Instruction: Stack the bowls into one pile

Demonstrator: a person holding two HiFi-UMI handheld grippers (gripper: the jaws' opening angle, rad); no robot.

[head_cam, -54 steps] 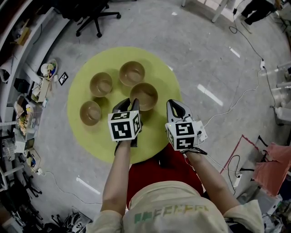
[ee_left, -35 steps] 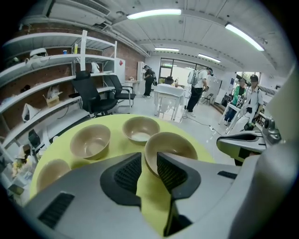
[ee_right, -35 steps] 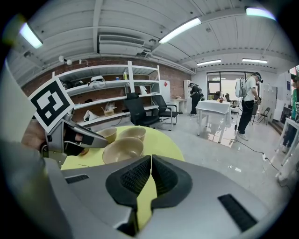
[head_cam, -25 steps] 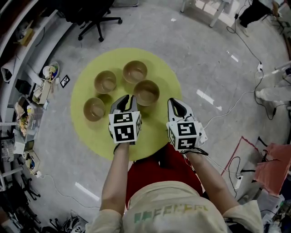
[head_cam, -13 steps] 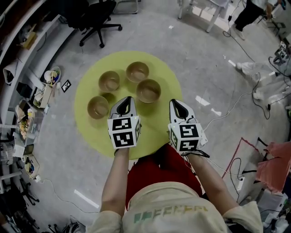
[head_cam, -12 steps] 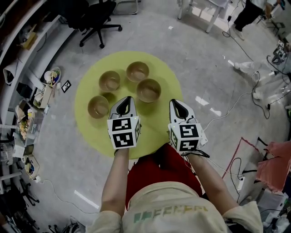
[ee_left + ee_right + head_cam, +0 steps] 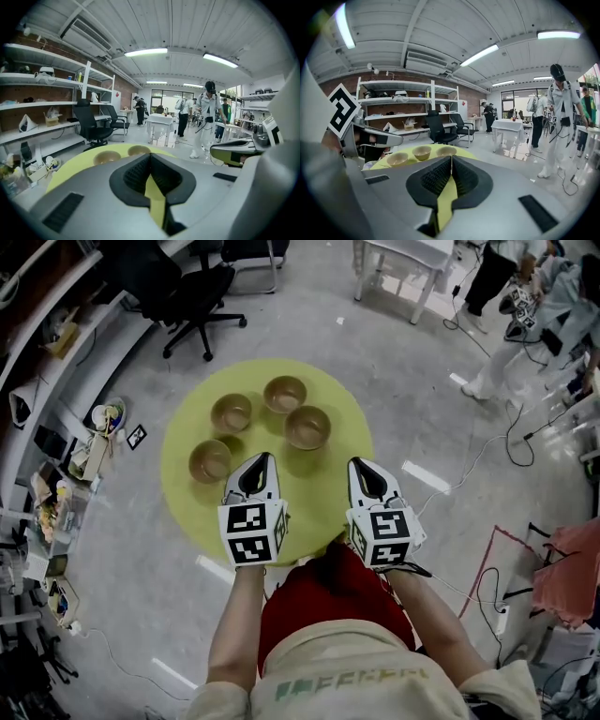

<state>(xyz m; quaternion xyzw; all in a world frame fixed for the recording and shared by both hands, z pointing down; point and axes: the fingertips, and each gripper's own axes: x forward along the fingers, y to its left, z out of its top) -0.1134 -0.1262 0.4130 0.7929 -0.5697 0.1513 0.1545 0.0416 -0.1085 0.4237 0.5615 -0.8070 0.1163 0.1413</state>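
Both grippers (image 7: 262, 461) (image 7: 362, 466) farther from bowls (image 7: 307, 427)

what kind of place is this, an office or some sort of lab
Most likely a lab or workshop: long white wall shelves loaded with gear, loose cables trailing across the grey concrete floor, and a person in white work clothes near a small white table.

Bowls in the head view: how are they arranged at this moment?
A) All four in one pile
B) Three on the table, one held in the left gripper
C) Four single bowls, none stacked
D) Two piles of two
C: the bowls each sit apart on the yellow table, none nested in another.
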